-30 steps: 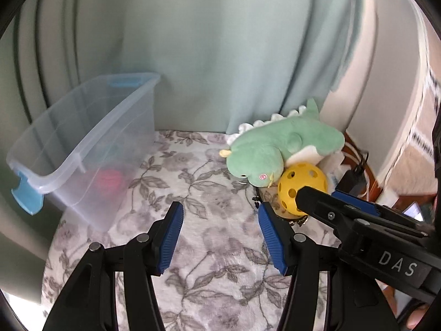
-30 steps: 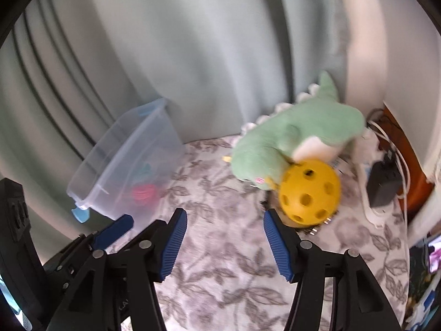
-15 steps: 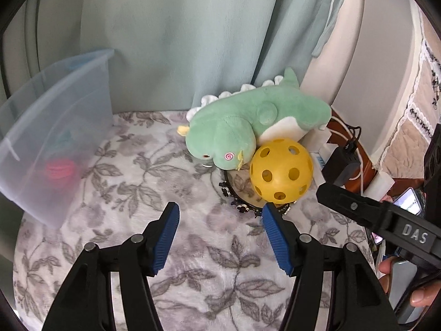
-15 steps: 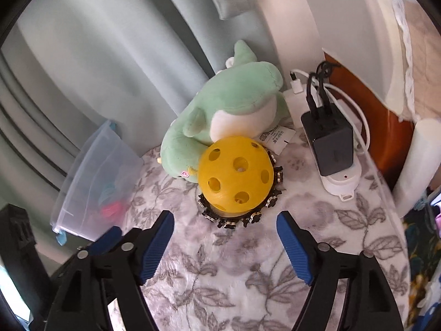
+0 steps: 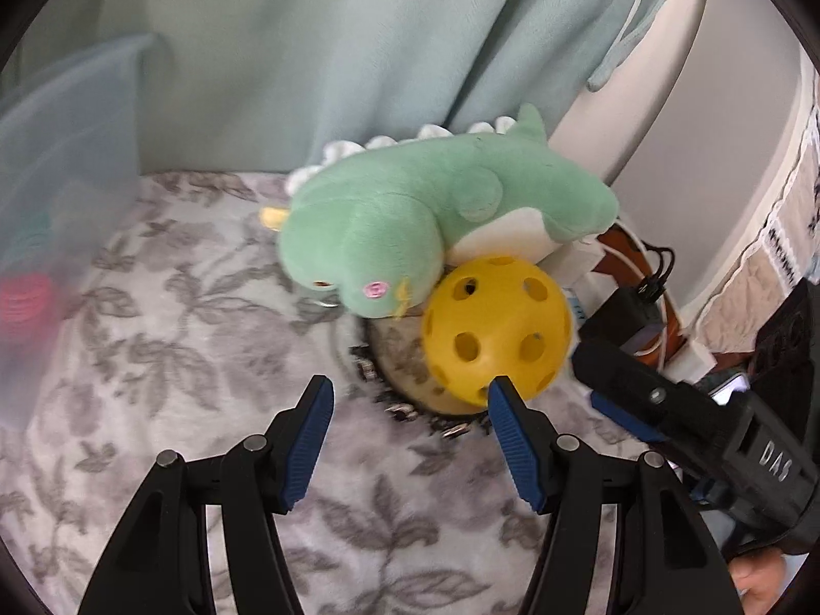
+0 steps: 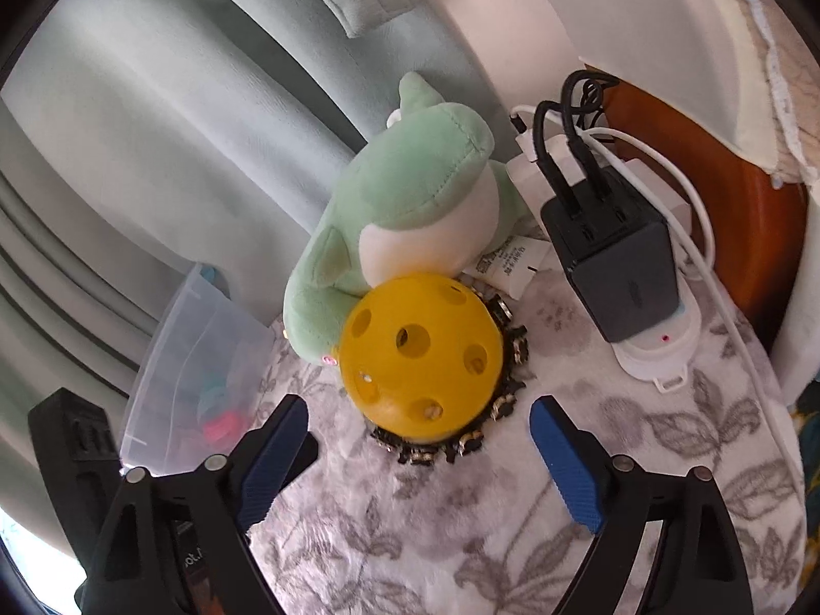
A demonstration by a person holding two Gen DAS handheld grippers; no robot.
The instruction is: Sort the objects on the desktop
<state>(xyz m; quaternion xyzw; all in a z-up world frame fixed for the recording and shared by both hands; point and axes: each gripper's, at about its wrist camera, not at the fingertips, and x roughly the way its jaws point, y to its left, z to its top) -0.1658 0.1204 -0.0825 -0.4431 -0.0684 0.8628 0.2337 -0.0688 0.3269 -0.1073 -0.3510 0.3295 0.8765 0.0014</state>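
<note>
Left wrist view: the left gripper (image 5: 407,400) hangs over the flowered surface (image 5: 169,359), jaws partly apart and empty. The yellow holed ball (image 5: 494,328) lies just past its right jaw, on a beaded ring (image 5: 405,405), touching the green plush dinosaur (image 5: 410,220).

Right wrist view: the right gripper (image 6: 417,423) has just been opening its jaws; they stand wide, empty, the ball just beyond them. A clear bin (image 6: 200,369) sits far left.

Soft, even daylight throughout, faint shadows on the floral cloth (image 5: 154,359), slight motion blur near the left edge of the left view, strong fisheye bending and black vignette at every corner.
</note>
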